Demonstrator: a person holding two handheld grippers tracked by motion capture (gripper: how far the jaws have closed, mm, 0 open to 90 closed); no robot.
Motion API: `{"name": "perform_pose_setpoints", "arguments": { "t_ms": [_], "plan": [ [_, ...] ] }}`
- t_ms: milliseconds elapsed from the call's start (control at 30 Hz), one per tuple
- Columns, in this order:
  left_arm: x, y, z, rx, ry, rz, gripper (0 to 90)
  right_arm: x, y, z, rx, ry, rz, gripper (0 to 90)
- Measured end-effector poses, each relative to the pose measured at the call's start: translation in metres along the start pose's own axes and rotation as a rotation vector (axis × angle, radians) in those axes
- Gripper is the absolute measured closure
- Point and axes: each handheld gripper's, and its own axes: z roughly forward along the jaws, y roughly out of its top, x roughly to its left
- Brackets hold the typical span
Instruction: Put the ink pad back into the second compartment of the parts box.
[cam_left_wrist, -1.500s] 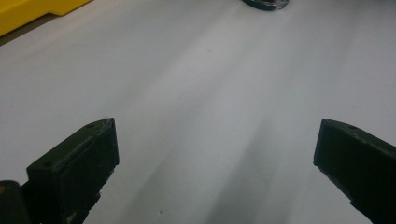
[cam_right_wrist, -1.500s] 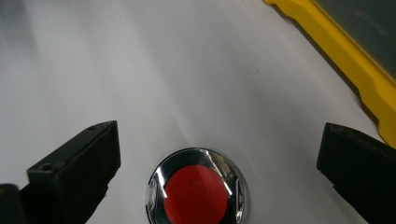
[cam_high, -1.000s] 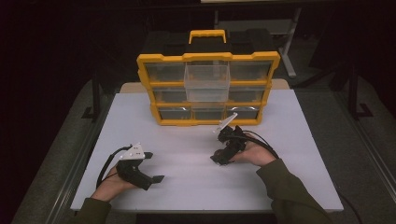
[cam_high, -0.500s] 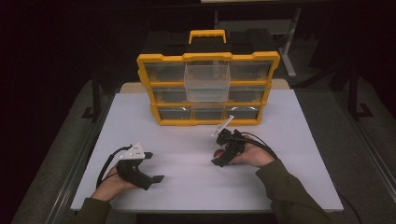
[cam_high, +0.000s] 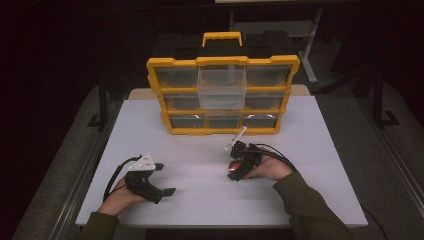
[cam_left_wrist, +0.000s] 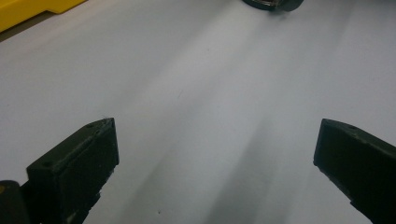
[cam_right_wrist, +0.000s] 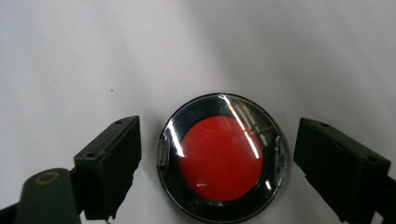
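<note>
Both grippers sit low over the table, one in each hand. Right gripper (cam_high: 235, 172) points down at a small round thing with a red middle (cam_right_wrist: 222, 158), a black ring and a clear shiny cover. This round thing lies flat on the table, near the front and a bit right of the middle. It sits right between the two black jaws. Those jaws have just been closing in on it, but a thin strip of white table shows on each side — they are not pressing on it.

Left gripper (cam_high: 160, 180) rests near the front left part of the table. Its jaws stand wide apart with nothing between them, just bare table.

The table (cam_high: 320, 150) is white, smooth and flat. At its back stands a yellow box of drawers (cam_high: 222, 95) with a yellow handle on top. The drawers are see-through, and the middle one in the top row sticks out toward the person. Around the table the room is very dark. A metal stand (cam_high: 312, 45) shows dimly behind the box.

The right hand (cam_high: 270, 169) lies on the table with the wrist low, and its sleeve (cam_high: 305, 210) is dark green. The left hand (cam_high: 120, 197) comes in from the front edge — it holds its gripper tipped on its side, jaws aimed to the right. A black cable loops out from each gripper.
</note>
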Motion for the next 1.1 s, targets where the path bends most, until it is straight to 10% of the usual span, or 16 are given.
{"name": "perform_pose_setpoints", "arguments": {
  "t_ms": [1100],
  "plan": [
    [0.0003,-0.0001,-0.0005,-0.01,-0.007,0.0,0.0,0.0029,-0.0013,-0.0022,-0.007,-0.037,-0.011,28.7]
  ]
}}
